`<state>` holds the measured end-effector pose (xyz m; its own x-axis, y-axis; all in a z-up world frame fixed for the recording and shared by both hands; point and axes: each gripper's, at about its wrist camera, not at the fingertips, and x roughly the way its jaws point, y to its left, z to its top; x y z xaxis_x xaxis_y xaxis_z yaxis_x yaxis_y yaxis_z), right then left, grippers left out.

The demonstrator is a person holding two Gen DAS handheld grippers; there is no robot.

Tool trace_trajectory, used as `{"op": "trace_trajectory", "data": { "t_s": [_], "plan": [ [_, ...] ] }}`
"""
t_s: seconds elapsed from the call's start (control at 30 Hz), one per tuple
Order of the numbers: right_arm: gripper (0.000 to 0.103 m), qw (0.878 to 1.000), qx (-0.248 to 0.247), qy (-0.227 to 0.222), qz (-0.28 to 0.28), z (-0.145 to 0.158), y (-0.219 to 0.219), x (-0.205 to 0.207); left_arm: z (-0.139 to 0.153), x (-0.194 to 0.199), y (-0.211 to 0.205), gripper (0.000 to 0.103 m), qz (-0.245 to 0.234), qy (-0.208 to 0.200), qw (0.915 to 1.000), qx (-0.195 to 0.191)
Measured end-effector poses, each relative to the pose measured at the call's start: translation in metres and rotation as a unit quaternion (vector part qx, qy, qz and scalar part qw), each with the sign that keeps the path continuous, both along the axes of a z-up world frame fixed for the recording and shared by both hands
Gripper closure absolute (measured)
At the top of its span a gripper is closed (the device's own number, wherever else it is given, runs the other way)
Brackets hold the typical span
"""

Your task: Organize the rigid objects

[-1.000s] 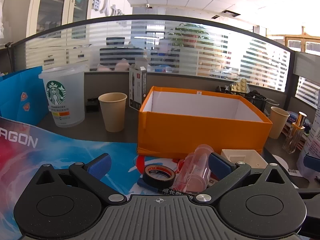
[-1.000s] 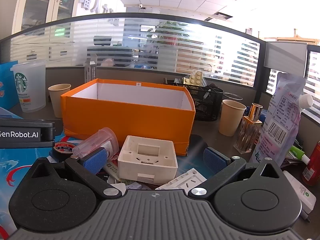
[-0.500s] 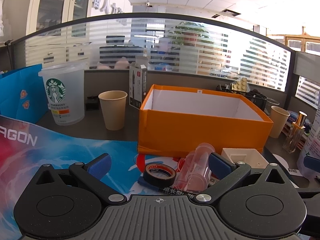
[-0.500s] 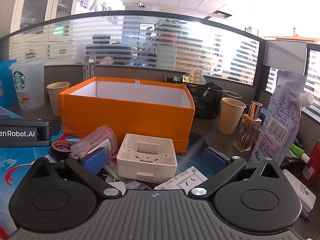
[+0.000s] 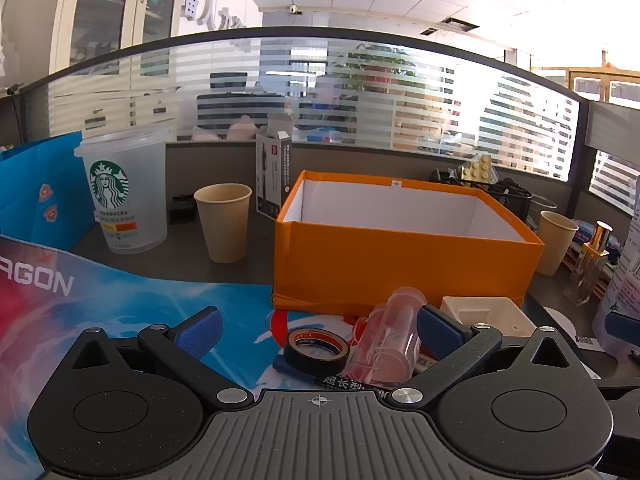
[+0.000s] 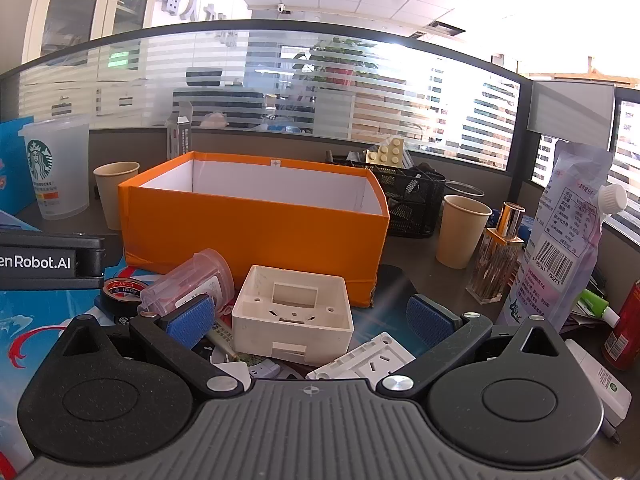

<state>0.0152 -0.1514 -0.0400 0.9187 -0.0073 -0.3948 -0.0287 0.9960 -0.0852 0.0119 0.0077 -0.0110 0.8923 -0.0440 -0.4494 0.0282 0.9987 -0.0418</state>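
Little change is recorded against the views of a second ago: both wrist cameras have drawn slightly nearer the clutter, and no object has been displaced. The left gripper point(image 5: 318, 330) is held with its jaws spread wide and empty, the black tape roll point(image 5: 317, 349) and the clear plastic jar point(image 5: 387, 340) lying on its side being framed between its blue pads; a marker pen point(image 5: 332, 378) is seen just beneath the tape. The right gripper point(image 6: 307, 318) is likewise spread apart and holds nothing, and the white junction box point(image 6: 294, 308) is centred between its pads, with a white socket plate point(image 6: 366, 362) lying just in front of it. The orange box point(image 5: 404, 258), open-topped and showing no contents in what can be seen of its white interior, stands directly behind these items, near them but not touching the jar so far as can be told. It is judged that the approach phase is in hand and that nothing has yet been sorted. The small advance is taken to mean that a grasp is being lined up, most probably on the junction box by the right gripper. A risk is noted that the jar may roll if nudged.
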Motion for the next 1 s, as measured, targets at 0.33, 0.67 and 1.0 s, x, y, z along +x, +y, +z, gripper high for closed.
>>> {"op": "trace_trajectory", "data": {
  "t_s": [0.33,0.67,1.0],
  "plan": [
    [0.000,1.000,0.000,0.004,-0.001,-0.002,-0.001,0.002,-0.005,0.004,0.004,0.000,0.007,0.006,1.0000,0.001],
    [0.000,0.998,-0.011,0.020,0.059,-0.014,-0.005,-0.003,-0.014,0.017,0.028,0.000,0.005,0.015,0.9984,0.054],
    [0.000,0.996,0.010,0.028,0.086,-0.019,-0.017,0.020,-0.030,0.043,0.002,0.000,-0.060,0.024,0.9954,0.071]
  ]
}}
